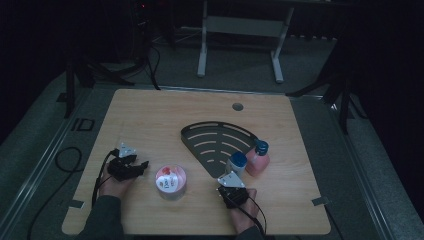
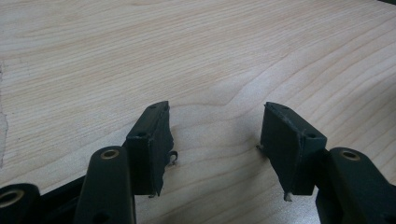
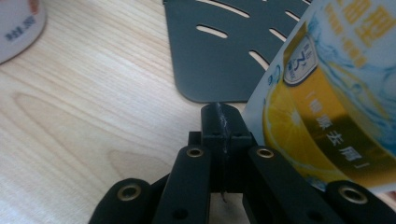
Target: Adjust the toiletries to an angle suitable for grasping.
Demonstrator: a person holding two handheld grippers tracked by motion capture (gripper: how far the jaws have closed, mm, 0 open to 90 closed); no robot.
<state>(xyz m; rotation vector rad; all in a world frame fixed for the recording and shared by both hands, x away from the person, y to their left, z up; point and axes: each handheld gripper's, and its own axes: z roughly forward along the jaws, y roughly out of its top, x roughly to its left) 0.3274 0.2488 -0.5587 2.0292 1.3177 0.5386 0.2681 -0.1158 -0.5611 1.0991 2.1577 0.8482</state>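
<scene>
— Dim room, wooden table. Right gripper is closed on nothing, just beside the lemon-label bottle at the dark slotted tray.
— A nudge could topple it. Left gripper?
— Open, empty — near the pink-lidded cup.

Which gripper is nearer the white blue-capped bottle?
Right. The right gripper sits just in front of the white bottle; the left gripper is across the table, beyond the cup.

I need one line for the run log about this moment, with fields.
left gripper: open, over bare table | right gripper: shut, empty, beside white bottle | cup: between grippers, untouched
</scene>
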